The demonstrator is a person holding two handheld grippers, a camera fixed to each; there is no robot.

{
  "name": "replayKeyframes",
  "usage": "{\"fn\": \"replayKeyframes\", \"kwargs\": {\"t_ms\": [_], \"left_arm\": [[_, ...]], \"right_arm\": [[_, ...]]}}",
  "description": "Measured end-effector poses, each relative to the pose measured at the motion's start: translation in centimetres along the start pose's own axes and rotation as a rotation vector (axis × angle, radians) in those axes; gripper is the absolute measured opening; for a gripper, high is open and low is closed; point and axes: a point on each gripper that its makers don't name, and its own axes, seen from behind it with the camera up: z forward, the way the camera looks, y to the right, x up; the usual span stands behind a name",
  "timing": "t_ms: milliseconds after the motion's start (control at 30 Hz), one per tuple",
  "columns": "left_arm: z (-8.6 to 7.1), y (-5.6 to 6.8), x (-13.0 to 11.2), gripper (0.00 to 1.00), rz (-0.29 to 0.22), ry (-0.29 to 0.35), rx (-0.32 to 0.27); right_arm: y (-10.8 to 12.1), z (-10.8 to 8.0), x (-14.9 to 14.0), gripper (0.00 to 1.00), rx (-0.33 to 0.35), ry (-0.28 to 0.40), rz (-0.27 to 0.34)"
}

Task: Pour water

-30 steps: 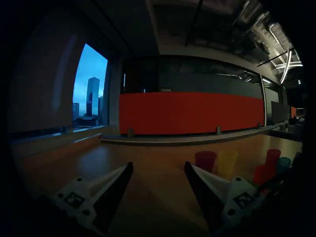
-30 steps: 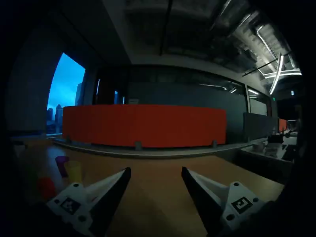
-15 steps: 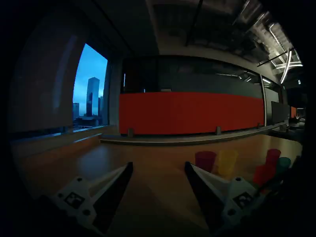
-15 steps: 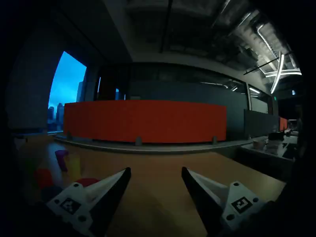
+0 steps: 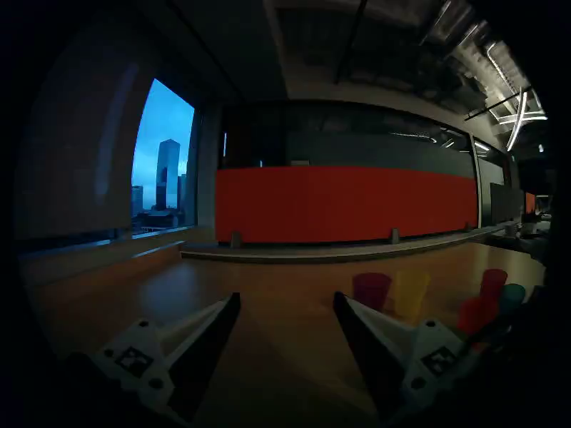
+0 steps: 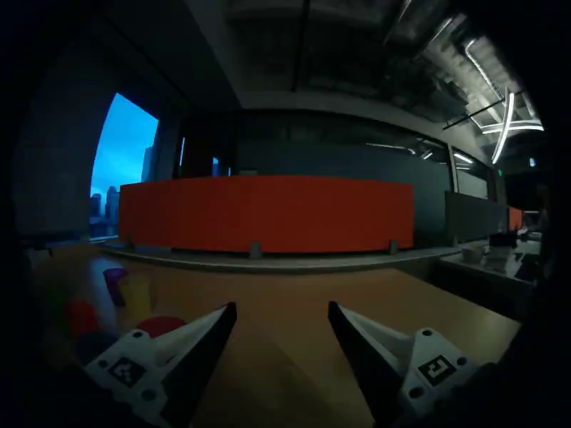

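A translucent yellow plastic cup (image 5: 410, 292) stands upright on the brown wooden table (image 5: 278, 282), with a dark pink plastic cup (image 5: 371, 289) just beside it. In the left gripper view both are just beyond the right-hand fingertip. A red plastic cup (image 5: 492, 282), a teal plastic cup (image 5: 512, 295) and an orange-red plastic cup (image 5: 475, 314) stand farther right.

The left gripper (image 5: 285, 314) is spread wide with nothing between its fingers. The right gripper (image 6: 282, 317) is spread and empty too, with cups low at the left of its view.

Across the table runs a long orange-red partition panel (image 5: 342, 203). A tall window (image 5: 163, 175) shows blue sky and towers.
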Motion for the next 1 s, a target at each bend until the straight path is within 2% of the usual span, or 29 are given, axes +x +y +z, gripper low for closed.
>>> {"fn": "replayKeyframes", "kwargs": {"t_ms": [1000], "left_arm": [[-0.01,0.01,-0.01,0.97,0.0,0.0,0.0]], "right_arm": [[-0.02,-0.1,-0.04,0.99,0.002,-0.002,0.008]]}}
